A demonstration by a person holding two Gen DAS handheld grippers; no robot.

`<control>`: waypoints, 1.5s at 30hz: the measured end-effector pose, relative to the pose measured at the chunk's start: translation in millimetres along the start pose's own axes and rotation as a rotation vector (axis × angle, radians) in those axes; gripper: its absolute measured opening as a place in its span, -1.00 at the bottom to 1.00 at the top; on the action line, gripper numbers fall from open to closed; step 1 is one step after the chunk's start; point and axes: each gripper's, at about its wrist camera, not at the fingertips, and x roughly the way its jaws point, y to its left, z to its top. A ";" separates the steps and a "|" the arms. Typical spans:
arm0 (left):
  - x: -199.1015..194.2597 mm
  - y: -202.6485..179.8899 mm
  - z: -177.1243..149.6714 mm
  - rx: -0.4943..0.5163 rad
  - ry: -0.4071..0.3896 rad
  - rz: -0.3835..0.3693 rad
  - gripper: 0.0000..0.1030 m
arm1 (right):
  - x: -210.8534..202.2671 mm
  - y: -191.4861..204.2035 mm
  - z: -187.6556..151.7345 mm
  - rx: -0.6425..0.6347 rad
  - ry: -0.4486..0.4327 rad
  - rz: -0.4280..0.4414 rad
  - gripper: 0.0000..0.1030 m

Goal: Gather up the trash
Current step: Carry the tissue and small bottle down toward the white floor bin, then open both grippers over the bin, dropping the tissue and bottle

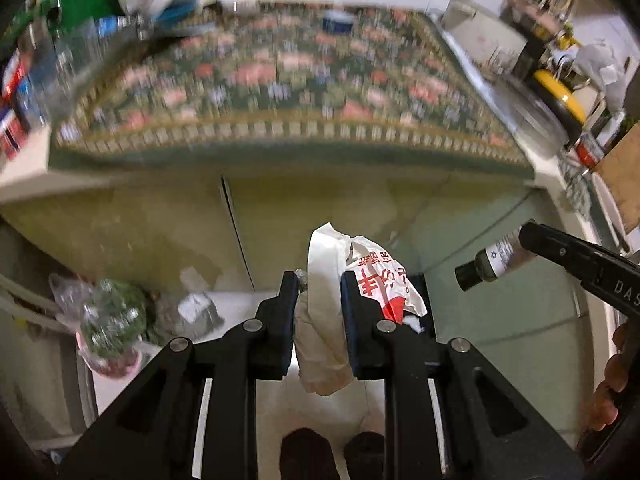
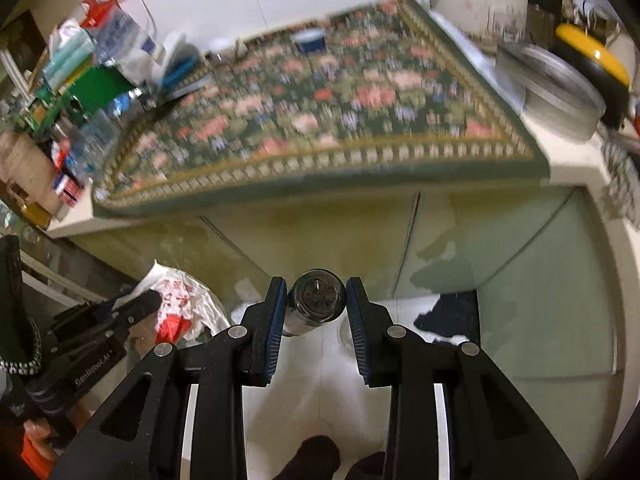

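While my left gripper (image 1: 319,285) clamps 1 plastic bag (image 1: 340,280), my right gripper (image 2: 316,294) clamps 1 bottle (image 2: 314,300). Both hang below the flowered tablecloth (image 2: 320,112).

We read "DAS" in pale letters on the black body of the right hand-held gripper (image 1: 494,256), cut off by the edge of the left wrist view. On the left hand-held gripper (image 2: 152,304), white letters spell "GenRobot.AI". The plastic bag (image 1: 384,280) carries large red Chinese characters, too crumpled to read; the bottle (image 1: 496,258) label's print is too small
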 end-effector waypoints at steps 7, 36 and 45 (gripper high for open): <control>81.5 -5.3 -52.0 -0.065 0.080 0.024 -0.60 | 78.5 -42.0 -37.9 -0.005 0.112 0.000 -0.46; 336.6 -31.2 -104.5 -0.087 0.167 -0.026 -0.50 | 235.8 -147.1 -87.4 0.031 0.137 -0.068 0.11; 381.4 -49.0 -111.8 -0.048 0.243 -0.008 -0.08 | 235.0 -161.9 -96.1 0.062 0.136 -0.086 0.11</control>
